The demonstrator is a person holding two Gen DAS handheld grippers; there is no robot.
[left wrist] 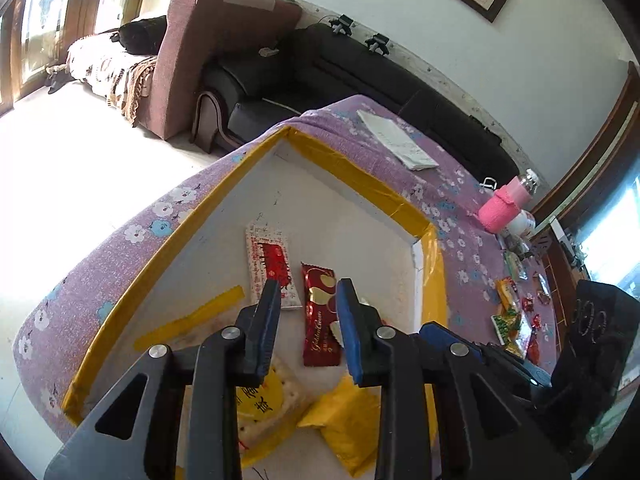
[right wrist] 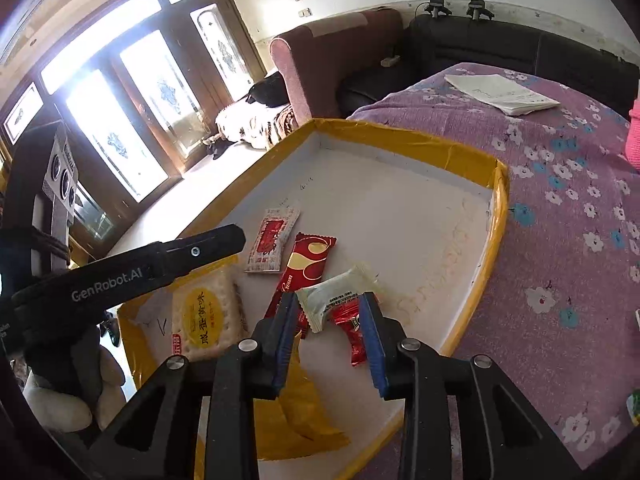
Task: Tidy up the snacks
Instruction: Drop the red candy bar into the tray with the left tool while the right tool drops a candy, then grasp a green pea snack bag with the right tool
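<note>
A white tray with yellow taped rim [left wrist: 360, 178] [right wrist: 492, 240] lies on the purple flowered cloth. In it lie a white-and-red packet [left wrist: 270, 266] [right wrist: 272, 240], a dark red bar wrapper [left wrist: 320, 316] [right wrist: 308, 262], a yellow-labelled cracker pack [left wrist: 268, 400] [right wrist: 204, 312] and a yellow bag [left wrist: 348, 416] [right wrist: 304, 416]. My left gripper [left wrist: 308, 292] is open and empty above the red bar. My right gripper [right wrist: 329, 304] is open over the tray, with a white packet [right wrist: 340, 290] and a small red candy [right wrist: 354, 332] lying between its fingers.
More loose snacks [left wrist: 514, 320] lie on the cloth right of the tray, by a pink-sleeved bottle [left wrist: 504, 200]. A white booklet [left wrist: 396, 140] [right wrist: 500, 92] lies at the far side. Sofas [left wrist: 360, 64] stand behind the table. The left gripper's body [right wrist: 132, 272] crosses the right view.
</note>
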